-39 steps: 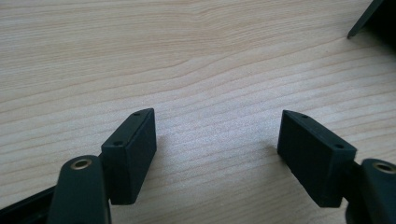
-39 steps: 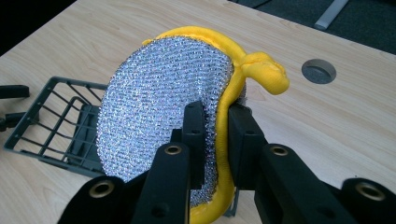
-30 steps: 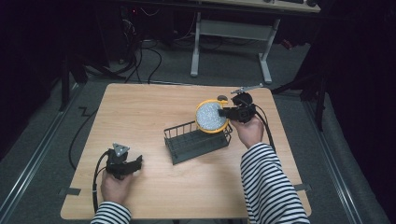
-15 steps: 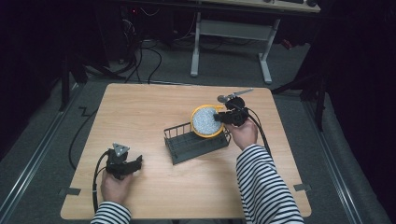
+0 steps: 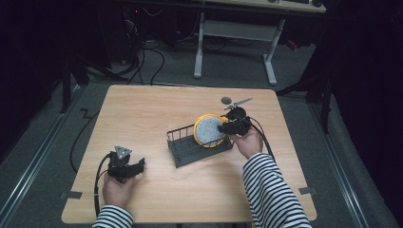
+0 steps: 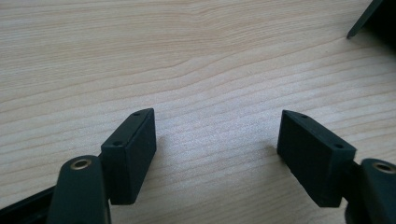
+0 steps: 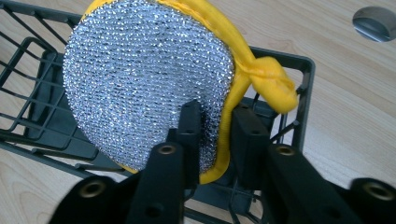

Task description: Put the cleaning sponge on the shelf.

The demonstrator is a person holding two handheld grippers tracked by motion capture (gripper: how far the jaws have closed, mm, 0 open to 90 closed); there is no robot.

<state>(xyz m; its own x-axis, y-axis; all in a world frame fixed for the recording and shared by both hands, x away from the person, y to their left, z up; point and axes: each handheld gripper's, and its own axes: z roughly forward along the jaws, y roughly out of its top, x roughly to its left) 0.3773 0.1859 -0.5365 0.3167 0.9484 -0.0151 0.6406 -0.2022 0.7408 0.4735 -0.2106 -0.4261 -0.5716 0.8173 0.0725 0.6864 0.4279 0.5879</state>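
A round scouring pad with a silver mesh face and yellow rim stands on edge over the right end of a black wire basket. My right gripper is shut on the pad's lower rim. A yellow knot sticks out at the pad's side. My left gripper rests low on the wooden table at the front left, open, with bare wood between its fingers.
A metal spoon lies on the table behind the right hand; its bowl shows at the top right of the right gripper view. A basket corner shows ahead of the left gripper. Cables and a desk frame stand beyond the table.
My right gripper has carried the pad left and toward me, down over the basket's right end. The left gripper has stayed still.
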